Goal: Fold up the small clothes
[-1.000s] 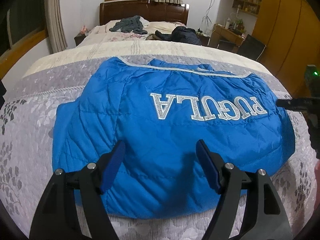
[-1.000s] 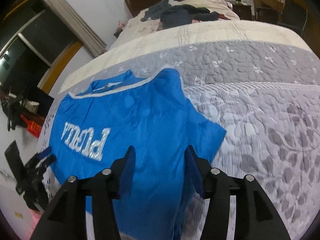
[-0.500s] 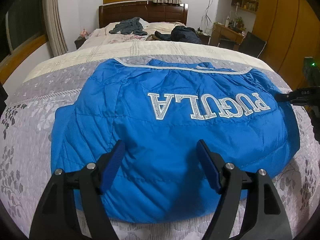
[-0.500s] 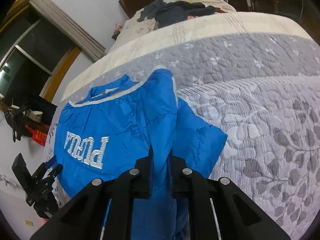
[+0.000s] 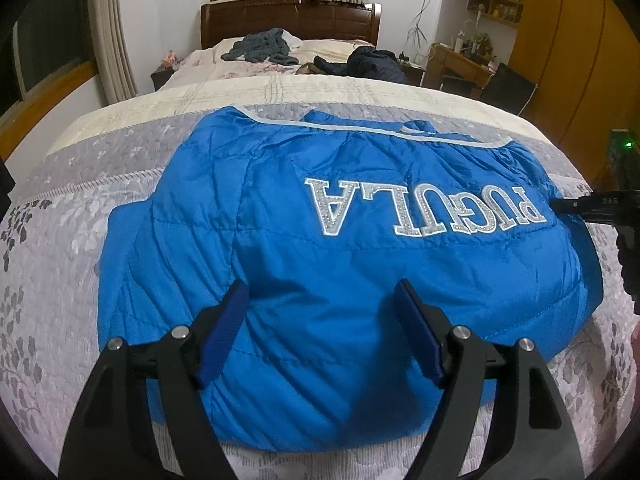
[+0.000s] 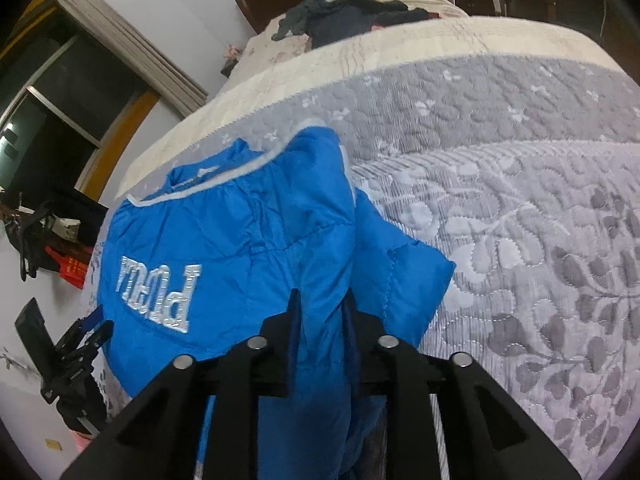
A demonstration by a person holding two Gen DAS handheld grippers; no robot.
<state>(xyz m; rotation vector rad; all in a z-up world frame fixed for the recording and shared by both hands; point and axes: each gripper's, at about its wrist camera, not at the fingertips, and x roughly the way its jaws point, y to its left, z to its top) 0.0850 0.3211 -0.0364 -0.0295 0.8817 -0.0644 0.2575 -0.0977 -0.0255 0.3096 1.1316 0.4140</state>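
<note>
While the blue padded jacket (image 5: 328,248) lies back-up across the grey quilted bedspread (image 6: 520,208), silver lettering toward the headboard, one thing has changed within the last second: the right gripper (image 6: 322,312), whose jaws stood apart over the jacket's side a second ago, is now pinched tight on a ridge of blue fabric at that edge. Cloth bunches between the jaws and rises off the bed; the short sleeve (image 6: 416,272) beside it hangs free, spilling onto the bedspread. Seen from the left wrist view, the right gripper (image 5: 580,206) meets the jacket's edge by the last letters. Left gripper (image 5: 322,312) — jaws wide apart, holding nothing, hovering above the near hem area; contact with the cloth cannot be told. Judgement: the grasp for a first side fold is secured, the fold itself not yet carried over; the jacket is otherwise spread flat. Padded fabric likely slippery and springy, so the pinch may slide. Beyond: dark clothes (image 5: 264,44) heaped near the wooden headboard (image 5: 288,16).
</note>
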